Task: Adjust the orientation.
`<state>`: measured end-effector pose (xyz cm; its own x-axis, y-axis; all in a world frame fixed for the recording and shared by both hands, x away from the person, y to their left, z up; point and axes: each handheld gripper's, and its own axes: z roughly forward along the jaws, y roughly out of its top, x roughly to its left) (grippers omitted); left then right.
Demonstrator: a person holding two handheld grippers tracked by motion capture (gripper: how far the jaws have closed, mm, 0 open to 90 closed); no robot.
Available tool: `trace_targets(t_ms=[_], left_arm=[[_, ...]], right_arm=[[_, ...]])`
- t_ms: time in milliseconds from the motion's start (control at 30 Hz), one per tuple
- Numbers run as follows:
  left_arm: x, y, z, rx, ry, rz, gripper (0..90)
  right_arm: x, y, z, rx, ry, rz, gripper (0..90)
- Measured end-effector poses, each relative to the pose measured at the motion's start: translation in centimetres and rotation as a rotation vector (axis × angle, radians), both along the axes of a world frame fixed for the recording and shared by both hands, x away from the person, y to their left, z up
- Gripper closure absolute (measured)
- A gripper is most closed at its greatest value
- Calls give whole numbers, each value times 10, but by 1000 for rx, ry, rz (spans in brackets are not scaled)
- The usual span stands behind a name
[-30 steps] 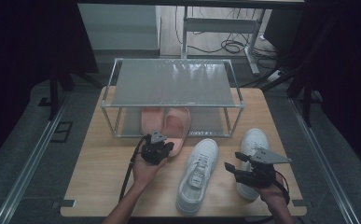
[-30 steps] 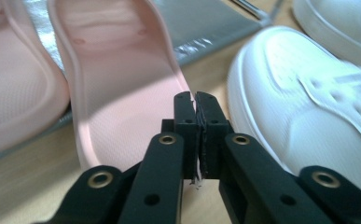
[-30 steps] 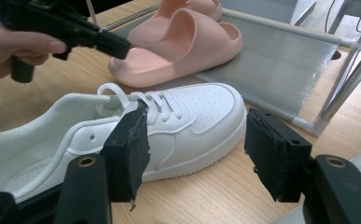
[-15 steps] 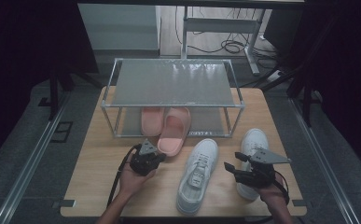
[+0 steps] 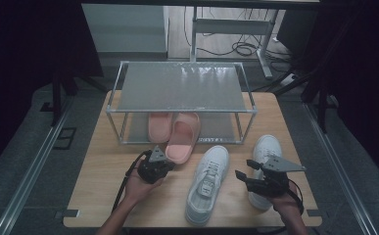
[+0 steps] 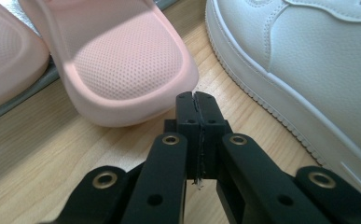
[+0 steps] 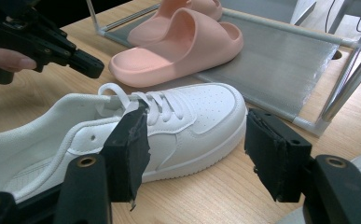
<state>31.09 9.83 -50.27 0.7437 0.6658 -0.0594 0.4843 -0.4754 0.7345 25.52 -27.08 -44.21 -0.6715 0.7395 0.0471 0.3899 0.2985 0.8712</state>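
A: Our left tool (image 6: 197, 105) sits closed on nothing, just behind the pink slipper's (image 5: 182, 138) heel, half under the rack (image 5: 182, 88).

B: Right tool (image 7: 194, 154) gapes empty; both white sneakers (image 5: 207, 182) wait on the tabletop (image 5: 104, 171), unshelved.

You are working in a lab-like recording room: a bare light wooden table (image 5: 104, 196) on grey carpet, dark curtains (image 5: 25, 49) around, loose black cables (image 5: 236, 49) beyond.

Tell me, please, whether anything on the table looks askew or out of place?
Yes: one pink slipper lies slanted, its heel sticking out past the rack's lower shelf onto the table, while its mate sits squarely on the shelf.
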Motion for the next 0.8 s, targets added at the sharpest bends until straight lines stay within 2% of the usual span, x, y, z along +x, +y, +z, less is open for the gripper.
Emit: trace_targets(t_ms=[333,600,800], left_arm=[[13,-12,-3,42,8,-26,900],[20,-20,-5,27,25,-42,900],[26,-28,-3,45,27,-59,900]], right_arm=[[0,-1,0,1,2,-1,403],[0,-1,0,1,0,-1,403],[1,-1,0,0,1,-2,403]])
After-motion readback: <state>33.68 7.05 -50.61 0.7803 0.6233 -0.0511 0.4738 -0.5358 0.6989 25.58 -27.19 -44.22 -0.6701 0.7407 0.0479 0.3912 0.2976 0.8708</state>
